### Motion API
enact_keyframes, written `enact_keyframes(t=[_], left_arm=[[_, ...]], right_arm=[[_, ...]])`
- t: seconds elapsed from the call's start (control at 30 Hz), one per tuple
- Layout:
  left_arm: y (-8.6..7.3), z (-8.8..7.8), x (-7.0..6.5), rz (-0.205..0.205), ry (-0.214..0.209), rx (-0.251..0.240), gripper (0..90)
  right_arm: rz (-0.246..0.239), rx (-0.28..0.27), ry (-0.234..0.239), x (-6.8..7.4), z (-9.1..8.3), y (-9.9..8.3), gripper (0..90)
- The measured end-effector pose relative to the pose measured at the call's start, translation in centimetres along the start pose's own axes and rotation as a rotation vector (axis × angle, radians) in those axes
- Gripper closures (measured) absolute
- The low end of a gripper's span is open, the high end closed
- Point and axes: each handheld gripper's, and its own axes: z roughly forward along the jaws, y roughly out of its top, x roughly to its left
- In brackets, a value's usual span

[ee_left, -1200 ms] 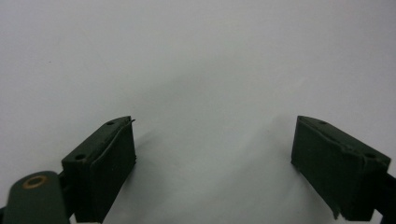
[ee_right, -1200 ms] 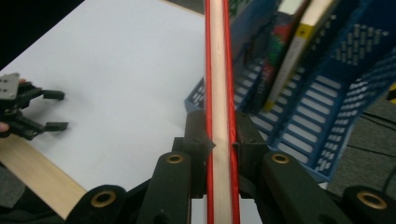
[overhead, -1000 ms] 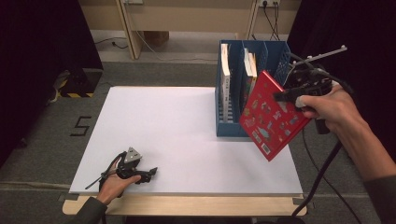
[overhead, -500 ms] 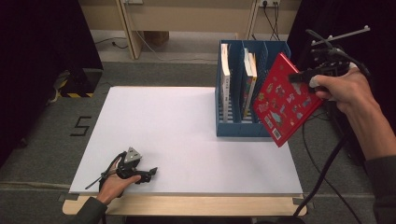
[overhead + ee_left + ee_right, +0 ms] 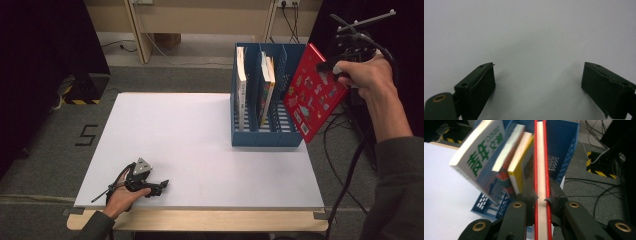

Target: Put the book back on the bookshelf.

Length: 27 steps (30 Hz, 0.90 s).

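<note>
Red book (image 5: 313, 91) being clenched between right gripper (image 5: 541, 201) pads, hanging beside blue rack (image 5: 267, 137). Left gripper (image 5: 537, 82) resting w/ fingers spread, gripping nothing.

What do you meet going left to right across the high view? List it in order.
Left hand-held gripper on the white table → white-spined book in the blue file rack → yellow-edged books → red book → right hand-held gripper clamped on it.
</note>
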Motion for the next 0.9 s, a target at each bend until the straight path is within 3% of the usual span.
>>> enact_keyframes(t=[0.17, 0.6, 0.9], left_arm=[[0.0, 0.0, 0.0, 0.001, -0.001, 0.002, 10.6], [-0.1, 0.0, 0.0, -0.002, -0.003, -0.008, 10.4], [-0.1, 0.0, 0.0, 0.002, -0.004, -0.006, 10.4]], right_arm=[[0.041, -0.015, 0.001, -0.8, 1.6, 1.0, 79.3], [0.101, -0.022, -0.055, -2.1, 5.3, 3.3, 79.2], [0.136, -0.02, -0.043, -2.3, 8.2, 3.7, 79.2]])
